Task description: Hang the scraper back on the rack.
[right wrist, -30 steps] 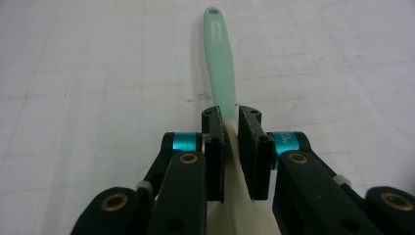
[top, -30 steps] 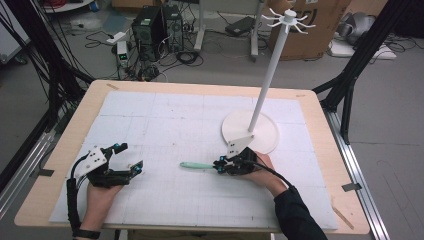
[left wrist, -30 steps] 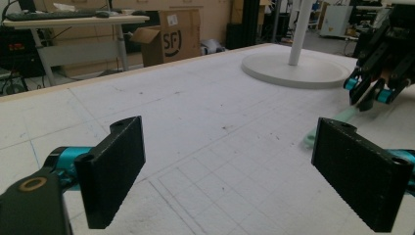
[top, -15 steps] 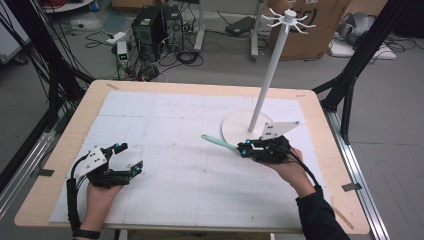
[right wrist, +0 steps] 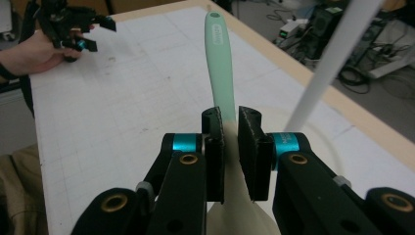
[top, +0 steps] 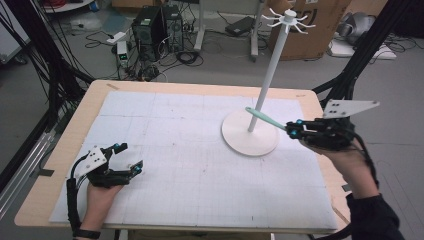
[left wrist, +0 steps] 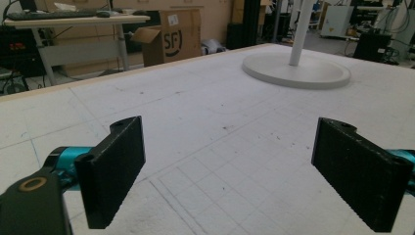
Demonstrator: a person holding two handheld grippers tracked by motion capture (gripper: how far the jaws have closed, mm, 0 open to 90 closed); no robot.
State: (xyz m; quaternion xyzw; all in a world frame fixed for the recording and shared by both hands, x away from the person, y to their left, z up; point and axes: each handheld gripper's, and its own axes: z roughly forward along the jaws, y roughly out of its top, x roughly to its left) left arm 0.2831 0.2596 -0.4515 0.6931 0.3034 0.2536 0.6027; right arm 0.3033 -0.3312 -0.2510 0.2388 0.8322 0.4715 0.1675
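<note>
1. Cream blade of spatula (right wrist: 221, 73) pinched between jaws of right gripper (right wrist: 231, 128); lower end cut off at bottom edge.
2. Pole of rack (left wrist: 302, 29) cut off at top edge, left gripper view.
3. Lettering on mint handle too small to read.

A light wooden table (top: 60, 145) carries a white gridded mat (top: 165, 150) that covers most of its top. On the mat, toward two o'clock from the centre, stands a white hook stand (top: 250, 134) with a round base and upright pole.
</note>
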